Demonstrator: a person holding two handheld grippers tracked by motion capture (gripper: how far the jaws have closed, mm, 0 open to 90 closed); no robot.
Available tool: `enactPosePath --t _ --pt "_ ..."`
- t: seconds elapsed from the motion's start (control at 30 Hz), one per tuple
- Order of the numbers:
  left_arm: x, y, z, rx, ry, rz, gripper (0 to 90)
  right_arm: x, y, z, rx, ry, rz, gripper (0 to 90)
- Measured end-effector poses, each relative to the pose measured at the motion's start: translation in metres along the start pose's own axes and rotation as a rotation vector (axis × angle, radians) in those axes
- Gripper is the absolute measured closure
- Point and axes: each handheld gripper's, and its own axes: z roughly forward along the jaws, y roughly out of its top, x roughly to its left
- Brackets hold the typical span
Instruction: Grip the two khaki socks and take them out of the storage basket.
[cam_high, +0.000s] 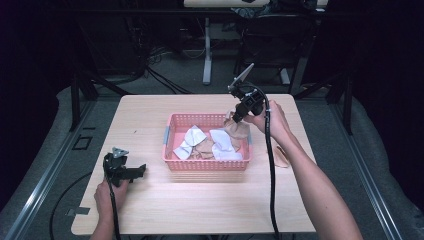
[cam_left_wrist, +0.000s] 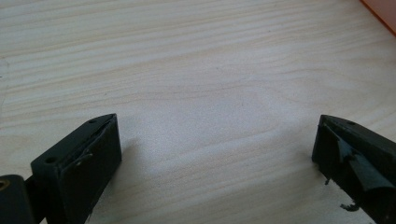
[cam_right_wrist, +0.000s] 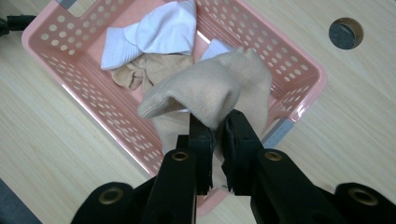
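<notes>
A pink perforated basket (cam_high: 206, 165) (cam_right_wrist: 93, 112) stands mid-table with white socks (cam_high: 194, 136) (cam_right_wrist: 159, 32) and beige socks (cam_high: 204, 147) (cam_right_wrist: 140, 74) inside. My right gripper (cam_high: 233, 120) (cam_right_wrist: 215, 122) hovers over the basket's right end, shut on a beige sock (cam_high: 239, 130) (cam_right_wrist: 219, 86) that dangles above the basket's contents. My left gripper (cam_high: 141, 171) (cam_left_wrist: 217, 140) rests low over the bare wood at the table's left front, its jaws open wide with nothing between them.
The light wooden table (cam_high: 150, 115) has bare wood on its left half and along the front. Another beige piece (cam_high: 282, 156) lies on the table right of the basket. A round cable hole (cam_right_wrist: 345, 32) sits beyond the basket. Table legs and cables lie on the floor behind.
</notes>
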Motion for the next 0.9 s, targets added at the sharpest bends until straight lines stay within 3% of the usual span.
enactPosePath --t 0.3,0.63,0.9 --pt "0.000 0.000 0.000 0.000 0.000 0.000 1.2 -0.010 -0.009 -0.016 -0.015 -0.016 0.015 82.7" --pt "0.000 0.000 0.000 0.000 0.000 0.000 1.2 -0.036 -0.032 -0.036 -0.011 -0.051 0.064 82.7" --pt "0.000 0.000 0.000 0.000 0.000 0.000 1.2 -0.058 -0.051 -0.040 -0.006 -0.074 0.109 82.6"
